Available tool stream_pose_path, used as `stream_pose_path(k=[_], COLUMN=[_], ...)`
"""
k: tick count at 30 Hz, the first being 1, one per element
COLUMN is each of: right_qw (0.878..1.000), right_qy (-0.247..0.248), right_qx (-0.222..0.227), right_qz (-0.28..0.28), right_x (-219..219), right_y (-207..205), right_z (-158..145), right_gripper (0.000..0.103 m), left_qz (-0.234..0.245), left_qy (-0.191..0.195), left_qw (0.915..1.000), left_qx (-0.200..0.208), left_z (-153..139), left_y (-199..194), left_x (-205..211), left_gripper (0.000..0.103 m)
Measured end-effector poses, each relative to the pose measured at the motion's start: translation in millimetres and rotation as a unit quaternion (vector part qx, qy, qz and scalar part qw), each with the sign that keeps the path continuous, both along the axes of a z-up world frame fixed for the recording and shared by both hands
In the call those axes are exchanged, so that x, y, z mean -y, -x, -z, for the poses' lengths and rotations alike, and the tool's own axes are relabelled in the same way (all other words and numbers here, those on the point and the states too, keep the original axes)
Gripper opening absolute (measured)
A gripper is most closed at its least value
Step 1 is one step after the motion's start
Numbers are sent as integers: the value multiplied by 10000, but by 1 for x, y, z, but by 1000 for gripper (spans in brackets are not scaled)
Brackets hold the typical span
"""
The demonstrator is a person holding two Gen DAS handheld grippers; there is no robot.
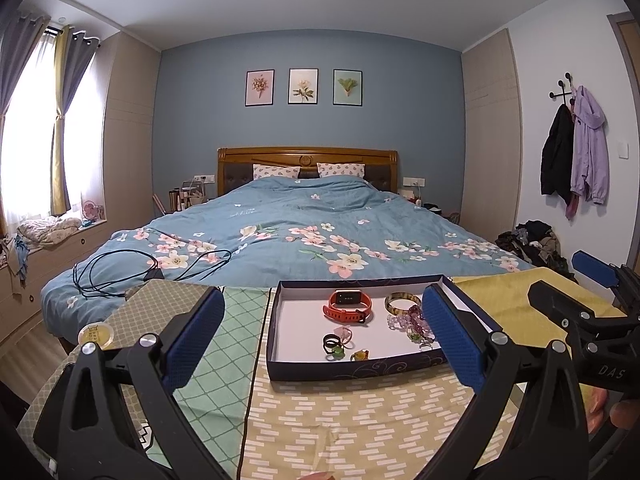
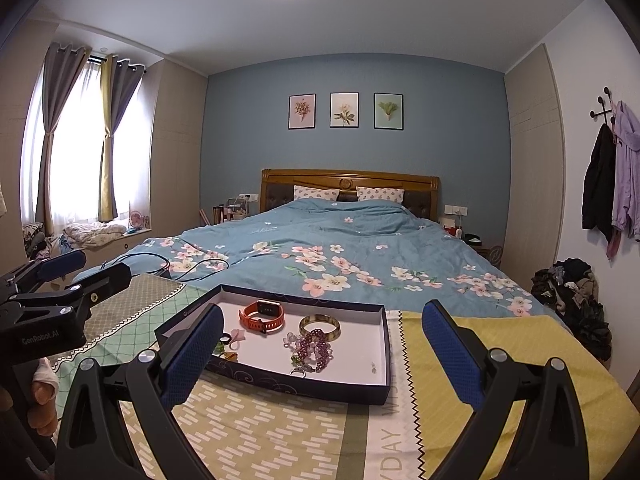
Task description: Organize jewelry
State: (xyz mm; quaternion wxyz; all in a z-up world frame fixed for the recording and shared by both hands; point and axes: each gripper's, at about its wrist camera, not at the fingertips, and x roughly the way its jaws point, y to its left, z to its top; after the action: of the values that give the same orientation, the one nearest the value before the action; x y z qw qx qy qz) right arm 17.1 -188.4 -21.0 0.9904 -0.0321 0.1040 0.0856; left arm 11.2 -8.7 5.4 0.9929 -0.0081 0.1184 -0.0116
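Observation:
A shallow dark-blue tray with a white floor lies on the patterned cloth. In it lie an orange smartwatch, a mottled bangle, purple bead bracelets, dark rings and a small amber piece. My left gripper hovers open in front of the tray, empty. My right gripper is also open and empty, with the tray between its blue pads. Each gripper shows in the other's view, the right gripper and the left gripper.
The patterned cloth covers a table at the foot of a bed with a blue floral duvet. A round yellow tin sits at the left. Black cables lie on the bed. Clothes are piled on the floor at the right.

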Motion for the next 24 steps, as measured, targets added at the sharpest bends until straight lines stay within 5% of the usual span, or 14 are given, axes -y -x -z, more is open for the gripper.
stream_pose_path(k=[24], right_qw=[10000], right_qy=[-43], right_qx=[5], right_qz=[26], right_x=[1], right_y=[2], right_z=[-2], right_gripper=[96], left_qz=[13], left_qy=[21], left_qw=[10000], left_qx=[0], left_z=[-2], left_y=[0], left_x=[1], left_gripper=[97])
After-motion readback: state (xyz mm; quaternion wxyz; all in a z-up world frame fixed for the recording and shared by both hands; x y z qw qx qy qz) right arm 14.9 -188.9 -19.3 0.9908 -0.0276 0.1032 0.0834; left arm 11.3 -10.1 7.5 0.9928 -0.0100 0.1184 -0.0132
